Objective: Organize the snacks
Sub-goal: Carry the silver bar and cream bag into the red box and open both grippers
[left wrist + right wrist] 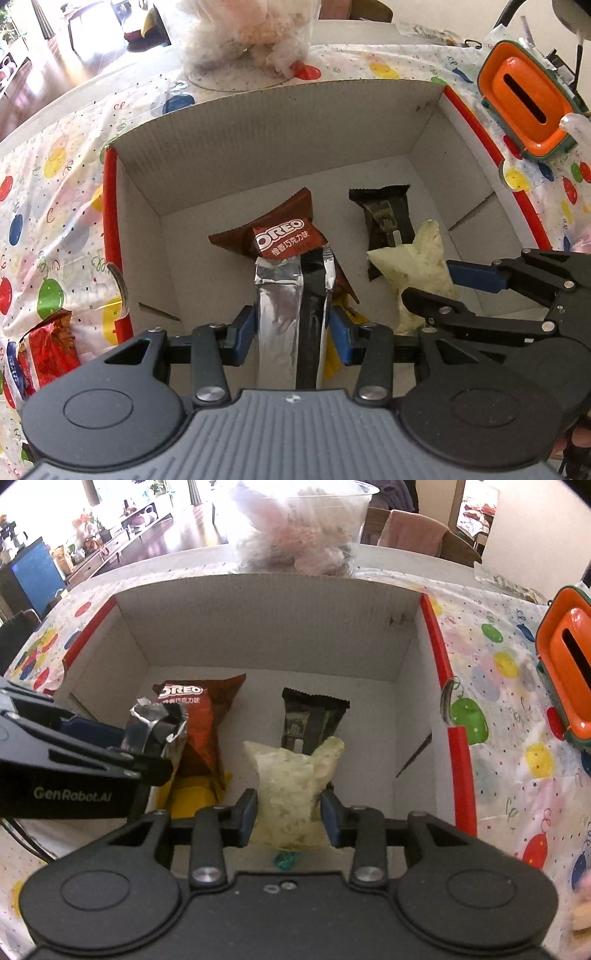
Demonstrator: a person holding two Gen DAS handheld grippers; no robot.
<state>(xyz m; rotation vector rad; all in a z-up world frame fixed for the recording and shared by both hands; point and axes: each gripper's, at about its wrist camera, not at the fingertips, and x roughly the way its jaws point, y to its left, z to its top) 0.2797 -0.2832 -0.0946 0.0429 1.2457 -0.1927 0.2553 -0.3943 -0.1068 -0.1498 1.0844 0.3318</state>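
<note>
A white cardboard box (229, 140) with red edges sits on the table; it also shows in the right wrist view (273, 627). Inside lie a brown Oreo pack (284, 236) (199, 716), a dark wrapped bar (388, 218) (310, 716) and a yellow pack (195, 794). My left gripper (291, 325) is shut on a silver foil packet (280, 295) (155, 723), held over the box. My right gripper (288, 812) is shut on a pale cream snack bag (291, 775) (417, 266), also over the box.
A patterned balloon tablecloth (498, 701) covers the table. An orange and green holder (528, 99) stands to the right of the box. A clear tub of snacks (299, 528) stands behind it. A red foil snack (48, 343) lies left of the box.
</note>
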